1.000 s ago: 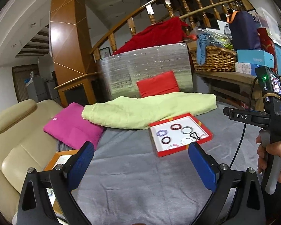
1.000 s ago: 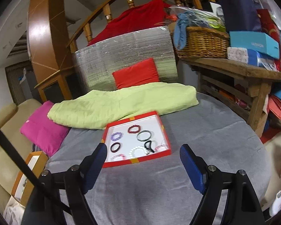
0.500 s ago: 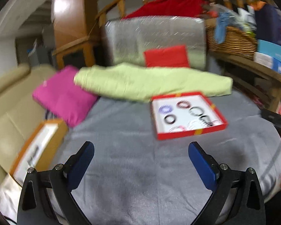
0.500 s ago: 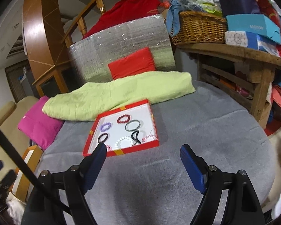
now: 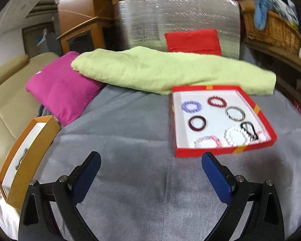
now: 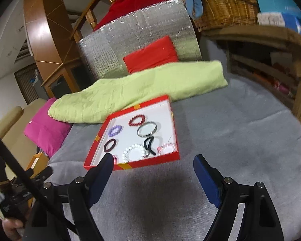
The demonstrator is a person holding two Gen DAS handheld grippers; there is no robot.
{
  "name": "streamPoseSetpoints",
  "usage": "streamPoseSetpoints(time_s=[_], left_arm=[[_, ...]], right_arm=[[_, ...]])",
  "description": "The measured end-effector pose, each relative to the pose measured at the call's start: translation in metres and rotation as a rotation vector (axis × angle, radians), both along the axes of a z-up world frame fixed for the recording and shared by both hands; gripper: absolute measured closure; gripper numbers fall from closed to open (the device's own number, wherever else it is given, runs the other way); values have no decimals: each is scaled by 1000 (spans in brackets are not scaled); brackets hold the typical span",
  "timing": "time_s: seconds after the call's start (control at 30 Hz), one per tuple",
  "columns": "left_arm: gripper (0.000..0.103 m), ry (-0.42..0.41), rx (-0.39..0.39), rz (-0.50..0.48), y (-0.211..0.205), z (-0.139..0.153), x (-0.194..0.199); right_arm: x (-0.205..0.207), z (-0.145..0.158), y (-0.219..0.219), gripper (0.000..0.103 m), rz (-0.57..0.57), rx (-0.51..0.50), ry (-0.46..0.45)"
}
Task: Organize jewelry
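With my left gripper (image 5: 150, 172) and right gripper (image 6: 152, 172) both wide open and empty, I'd aim low over the red tray (image 6: 171, 157), lower centre of frame, to pinch the white bead bracelet (image 6: 133, 152) cleanly.

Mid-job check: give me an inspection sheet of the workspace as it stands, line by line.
Surface: grey cloth covering the table.
Job's things: red tray with a white floor holds the bracelets, among them purple bracelet, red bracelet, dark ring, white bead bracelet; orange box sits at the table's left edge.
Clutter: green blanket, pink cushion, red cushion.
Grippers: left gripper and right gripper both open, empty, above the cloth.
Cables: black cable crosses the right view's left side.
Surroundings: wicker basket, wooden shelf, foil-wrapped block.
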State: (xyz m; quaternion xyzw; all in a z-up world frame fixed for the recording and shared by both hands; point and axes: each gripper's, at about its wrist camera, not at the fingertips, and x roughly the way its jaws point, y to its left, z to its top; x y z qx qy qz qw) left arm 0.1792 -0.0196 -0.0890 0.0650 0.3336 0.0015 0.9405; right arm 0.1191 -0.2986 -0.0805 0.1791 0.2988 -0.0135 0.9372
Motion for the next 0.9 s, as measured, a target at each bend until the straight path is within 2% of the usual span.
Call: streamPoseSetpoints(time_s=[0.13,0.27,0.57,0.7,0.9], left_arm=[[3,43,45,-29,-10,-15,1],[3,28,58,-22,-10,-12,-5],[3,-5,22,-16,1,3,-21],[3,-14,1,-34,2,9,-27],[3,-26,-21,-45,5,16,-31]], right_arm=[[7,-17,5,19,22,-26,64],[0,-8,23,19,38,-153,42],[-13,9,53,19,59,-224,26],[-17,12,67,19,39,-298,2],[-10,7,75,19,5,-301,17]])
